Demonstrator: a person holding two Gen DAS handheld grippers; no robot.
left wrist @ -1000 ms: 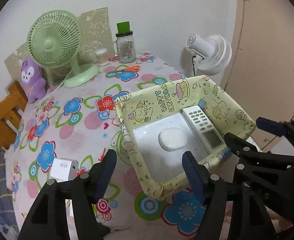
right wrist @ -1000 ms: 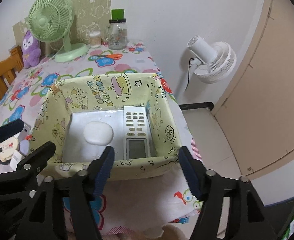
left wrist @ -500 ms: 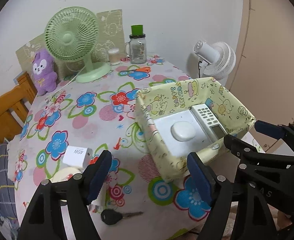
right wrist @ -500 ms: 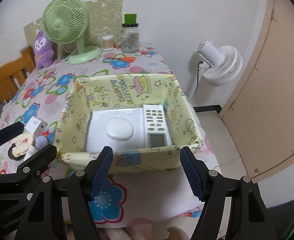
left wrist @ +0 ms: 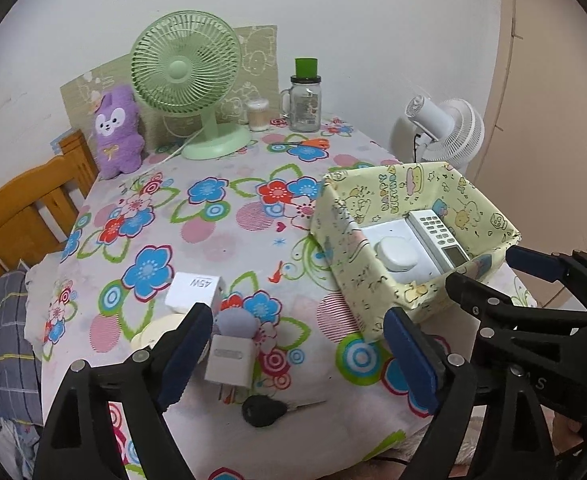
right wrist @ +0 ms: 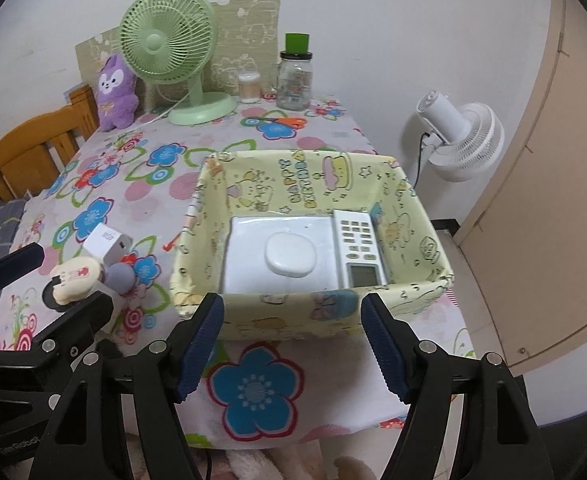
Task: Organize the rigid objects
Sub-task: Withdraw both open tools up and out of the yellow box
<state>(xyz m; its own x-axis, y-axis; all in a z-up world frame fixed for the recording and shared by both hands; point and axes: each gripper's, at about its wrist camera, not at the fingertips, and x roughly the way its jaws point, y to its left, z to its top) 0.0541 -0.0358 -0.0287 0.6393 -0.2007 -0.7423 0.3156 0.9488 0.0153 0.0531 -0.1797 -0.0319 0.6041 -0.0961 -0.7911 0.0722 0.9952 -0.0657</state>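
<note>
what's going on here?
A person is tidying a table with a handheld gripper in each hand. The yellow box already holds a remote and a white case on a flat white pad. Two chargers, a car key and other small items still lie on the tablecloth. Left gripper is opening, right gripper open; both empty.

The box (right wrist: pixel 313 312) sits on the table (right wrist: pixel 253 392) at the near right. In it, the remote (right wrist: pixel 359 252) lies at three o'clock from the flat case (right wrist: pixel 291 254). The chargers (left wrist: pixel 229 362) and key (left wrist: pixel 263 410) lie at nine o'clock from the box.
</note>
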